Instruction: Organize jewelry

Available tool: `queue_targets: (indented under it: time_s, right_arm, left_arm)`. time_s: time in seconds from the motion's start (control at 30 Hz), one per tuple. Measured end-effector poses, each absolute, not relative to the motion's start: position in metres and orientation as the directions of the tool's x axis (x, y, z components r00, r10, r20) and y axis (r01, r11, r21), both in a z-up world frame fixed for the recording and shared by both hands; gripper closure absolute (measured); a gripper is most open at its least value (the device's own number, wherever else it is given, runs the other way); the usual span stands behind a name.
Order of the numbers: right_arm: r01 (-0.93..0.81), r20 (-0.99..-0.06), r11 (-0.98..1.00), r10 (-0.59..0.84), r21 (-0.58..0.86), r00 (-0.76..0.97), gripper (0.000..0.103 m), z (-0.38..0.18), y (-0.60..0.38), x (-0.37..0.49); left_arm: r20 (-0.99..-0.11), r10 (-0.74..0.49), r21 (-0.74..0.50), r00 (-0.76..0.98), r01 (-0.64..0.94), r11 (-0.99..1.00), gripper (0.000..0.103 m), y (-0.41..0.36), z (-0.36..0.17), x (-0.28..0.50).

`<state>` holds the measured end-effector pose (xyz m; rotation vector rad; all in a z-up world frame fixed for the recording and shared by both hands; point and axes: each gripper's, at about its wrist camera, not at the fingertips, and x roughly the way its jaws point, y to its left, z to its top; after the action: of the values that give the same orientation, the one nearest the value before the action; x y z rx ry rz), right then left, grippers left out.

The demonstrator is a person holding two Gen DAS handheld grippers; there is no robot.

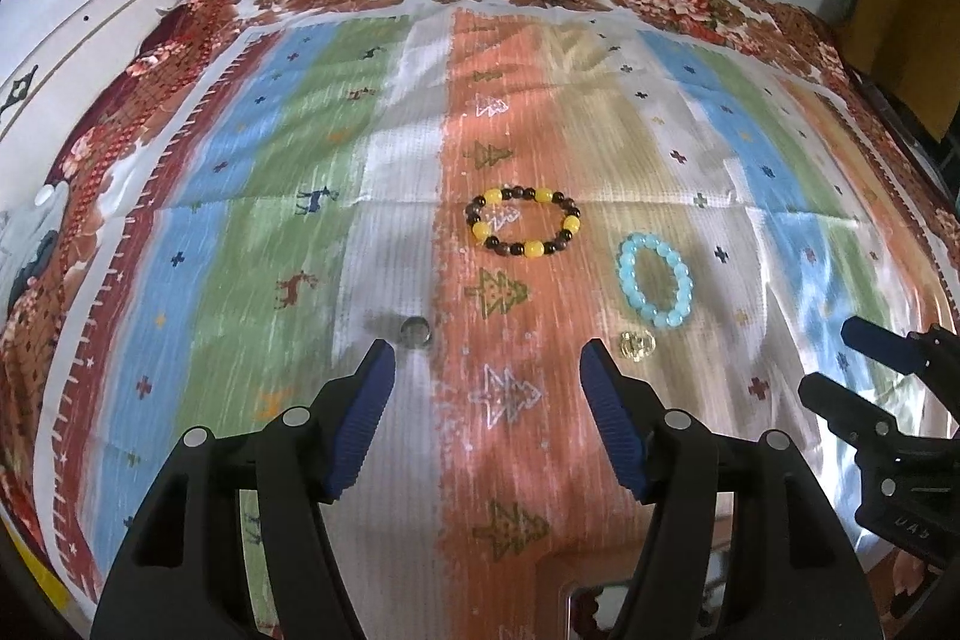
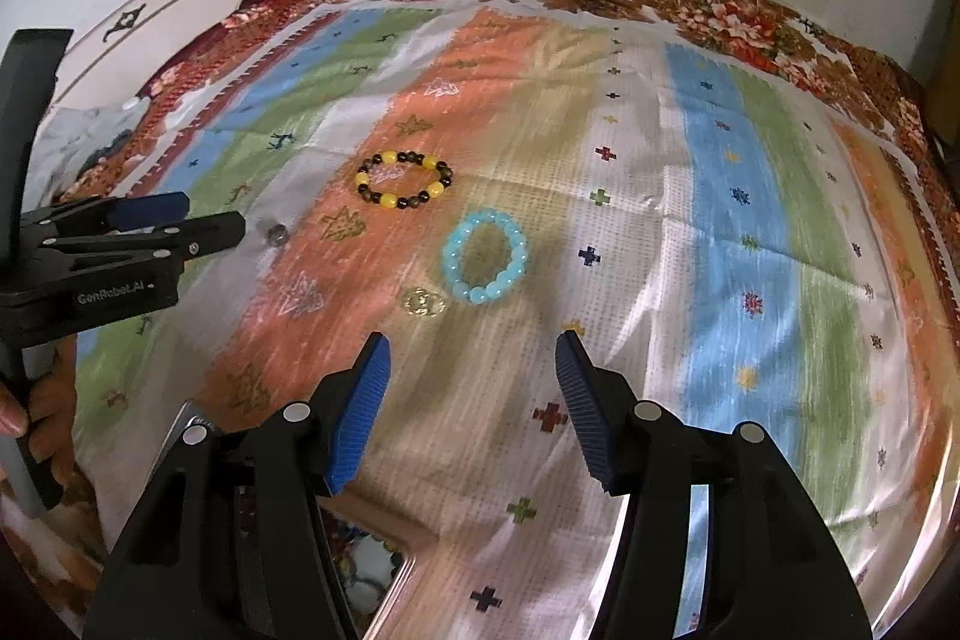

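we hold left gripper (image 1: pixel 486 358) above striped cloth (image 1: pixel 270 172), jaws spread wide, nothing between them. right gripper (image 2: pixel 473 352) likewise released, empty. jewelry lies loose on cloth: yellow-black bracelet (image 1: pixel 523 223) farthest, blue bracelet (image 1: pixel 657 287) near it, gold ring (image 1: pixel 637 343) just beside blue bracelet, small silver ring (image 1: pixel 415 331) apart near left fingertip. we judge both grippers are poised wide for first pick; no piece taken yet.
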<state>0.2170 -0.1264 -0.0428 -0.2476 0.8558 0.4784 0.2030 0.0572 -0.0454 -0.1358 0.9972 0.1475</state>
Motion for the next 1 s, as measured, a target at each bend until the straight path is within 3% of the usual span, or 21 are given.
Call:
queue_targets:
  time_s: [1.0]
  right_arm:
    - [-0.439,-0.814,0.898,0.245,-0.013,0.526,0.046,-0.077,-0.108,0.289]
  left_arm:
    - [-0.865,0.056,-0.059,0.498,-0.212,0.975,0.038,0.079,-0.087,0.277]
